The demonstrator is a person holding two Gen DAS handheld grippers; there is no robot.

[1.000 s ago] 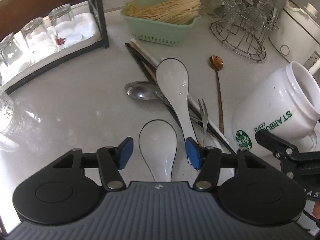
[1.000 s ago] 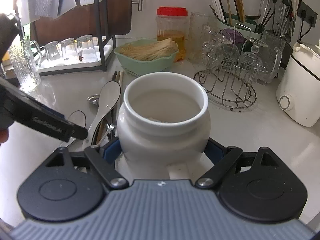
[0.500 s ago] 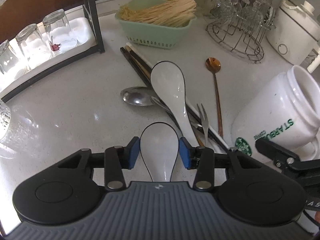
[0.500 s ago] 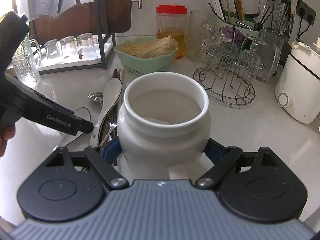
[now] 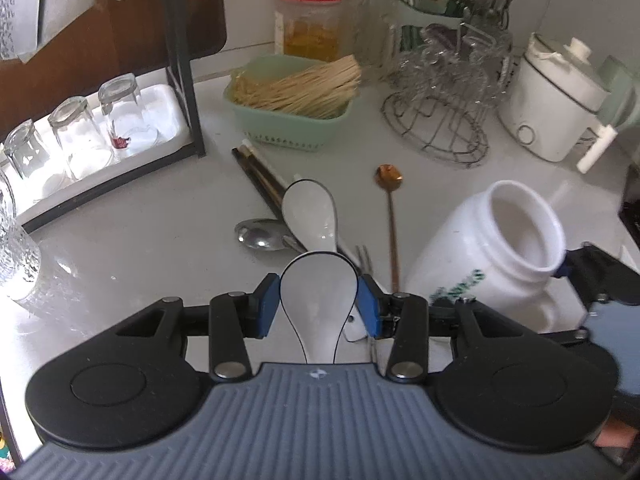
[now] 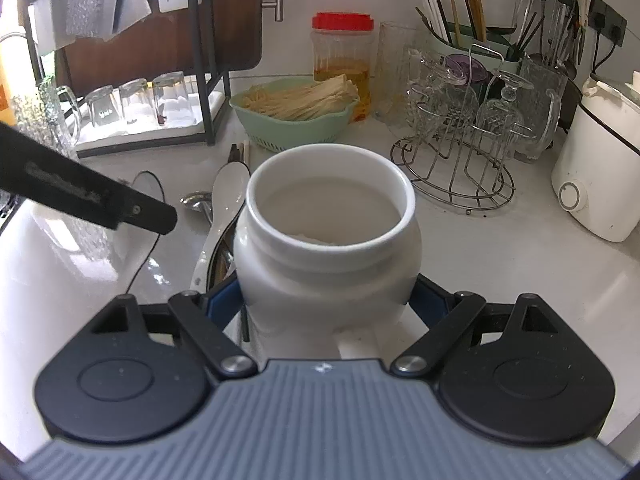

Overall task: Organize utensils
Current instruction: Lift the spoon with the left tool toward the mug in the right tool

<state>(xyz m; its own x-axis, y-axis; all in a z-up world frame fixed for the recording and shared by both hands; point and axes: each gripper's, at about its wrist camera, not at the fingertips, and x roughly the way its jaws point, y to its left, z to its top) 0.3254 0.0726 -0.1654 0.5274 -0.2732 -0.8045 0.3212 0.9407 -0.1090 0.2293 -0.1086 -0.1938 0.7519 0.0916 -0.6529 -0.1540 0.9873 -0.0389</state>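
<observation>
1 white spoon (image 5: 318, 292) between left fingers (image 5: 267, 304)

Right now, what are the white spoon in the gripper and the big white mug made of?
The white spoon looks like glazed ceramic: glossy white with a thin dark rim. The mug looks ceramic too, thick-walled with a smooth sheen, though hard plastic can't be ruled out.

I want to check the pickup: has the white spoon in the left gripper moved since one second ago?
Yes. The white spoon, clamped in the left gripper, rose off the countertop, away from the other ceramic spoon lying there.
</observation>
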